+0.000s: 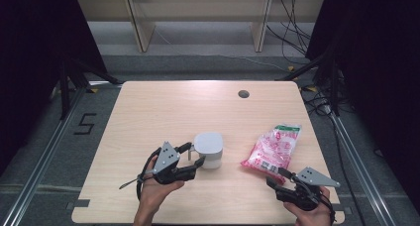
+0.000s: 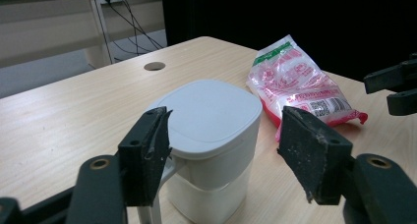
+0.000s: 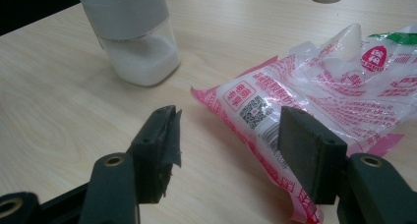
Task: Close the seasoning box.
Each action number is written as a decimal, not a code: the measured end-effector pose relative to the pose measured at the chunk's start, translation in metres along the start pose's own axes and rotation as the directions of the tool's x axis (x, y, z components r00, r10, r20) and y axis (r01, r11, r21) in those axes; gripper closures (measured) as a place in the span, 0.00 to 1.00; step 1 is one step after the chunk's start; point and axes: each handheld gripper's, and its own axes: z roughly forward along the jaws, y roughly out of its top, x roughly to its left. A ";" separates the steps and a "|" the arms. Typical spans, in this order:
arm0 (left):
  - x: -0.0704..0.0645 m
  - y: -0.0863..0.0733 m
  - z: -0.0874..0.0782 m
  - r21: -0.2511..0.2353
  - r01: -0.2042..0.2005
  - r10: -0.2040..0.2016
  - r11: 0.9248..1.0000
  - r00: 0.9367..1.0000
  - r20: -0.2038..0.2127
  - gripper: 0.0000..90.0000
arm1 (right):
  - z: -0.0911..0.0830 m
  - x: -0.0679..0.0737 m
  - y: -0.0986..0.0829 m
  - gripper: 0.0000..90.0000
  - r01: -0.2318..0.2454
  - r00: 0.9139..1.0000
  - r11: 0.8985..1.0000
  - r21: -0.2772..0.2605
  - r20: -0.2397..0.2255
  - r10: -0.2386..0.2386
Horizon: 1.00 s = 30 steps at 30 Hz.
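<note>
The left gripper [image 1: 196, 154] is held low near the table's near-left, its hand [image 1: 157, 189] coming in from the near edge w/ the grey three-cornered plate on top, and it points right toward the white square-lidded plastic container with a side handle [image 1: 209, 149]. Its jaws stand wide apart – one on each side of the container's handle side, gripping nothing; in the left gripper view they flank the container [image 2: 212, 135] w/ gaps on both sides.

The right gripper [image 1: 276, 178] sits at the near-right corner, hand [image 1: 313, 213] low by the table edge, pointing far-left at the pink-and-white printed plastic bag with a green top strip [image 1: 274, 147]. Jaws well open, holding nothing – the bag's near end [image 3: 314, 111] lies just ahead of them, partly between them in the right gripper view.

Container is mid-table, near side; bag lies to its right, apart from it. White powder shows in the container's clear lower part [image 3: 140, 57]. A round grey cable hole [image 1: 243, 93] sits far on the light wooden table [image 1: 163, 107].
</note>
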 end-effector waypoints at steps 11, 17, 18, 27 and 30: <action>-0.004 -0.011 -0.005 0.013 0.010 -0.010 1.000 1.000 -0.004 0.35 | 0.001 0.004 -0.001 0.46 -0.008 1.000 1.000 0.007 -0.015 0.009; -0.008 -0.021 -0.011 0.011 -0.005 0.005 1.000 1.000 -0.019 0.35 | 0.003 0.007 -0.001 0.42 -0.013 0.998 1.000 0.018 -0.068 0.014; -0.009 -0.023 -0.011 0.012 0.000 0.000 1.000 1.000 -0.022 0.35 | 0.003 0.008 -0.002 0.41 -0.003 0.998 1.000 0.026 -0.065 0.005; -0.017 -0.031 -0.013 0.007 0.000 0.000 1.000 1.000 -0.015 0.34 | 0.004 0.009 -0.004 0.37 0.015 0.997 0.998 0.058 -0.071 -0.010; -0.018 -0.035 -0.014 0.021 -0.022 0.022 1.000 1.000 -0.012 0.33 | 0.005 0.008 -0.005 0.37 0.023 0.997 0.998 0.050 -0.072 -0.020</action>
